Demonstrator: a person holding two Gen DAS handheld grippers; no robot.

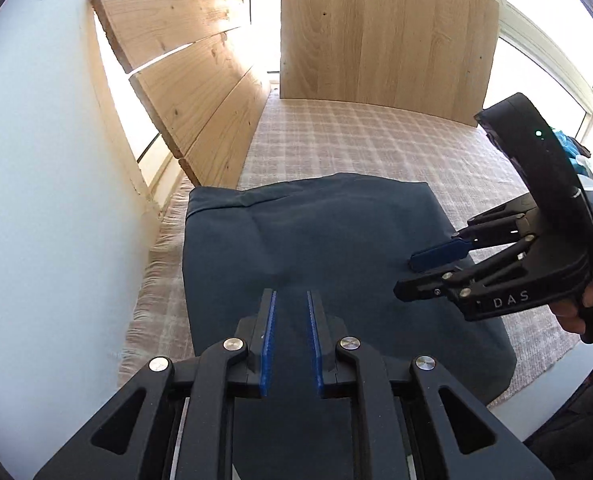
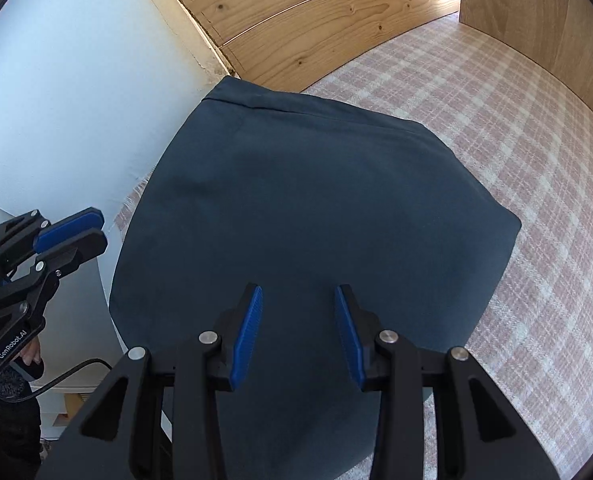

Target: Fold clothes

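Note:
A dark blue garment (image 1: pixel 316 236) (image 2: pixel 316 200) lies folded flat in a rough rectangle on the pink checked tablecloth (image 1: pixel 376 144) (image 2: pixel 516 160), near its left edge. My left gripper (image 1: pixel 290 294) hovers over the garment's near part, its blue pads a narrow gap apart with nothing between them; the right wrist view shows the left gripper (image 2: pixel 100 229) off the cloth's left side. My right gripper (image 2: pixel 298 290) stands open above the garment's near edge, empty. In the left wrist view the right gripper (image 1: pixel 406 276) points in over the garment's right edge.
Wooden slats (image 1: pixel 184 72) (image 2: pixel 316 12) lean along the left side, and an upright wooden panel (image 1: pixel 384 32) closes the back. A white wall (image 1: pixel 48 184) runs on the left. A hand (image 1: pixel 576 312) holds the right gripper. Light cloth items (image 1: pixel 584 160) lie far right.

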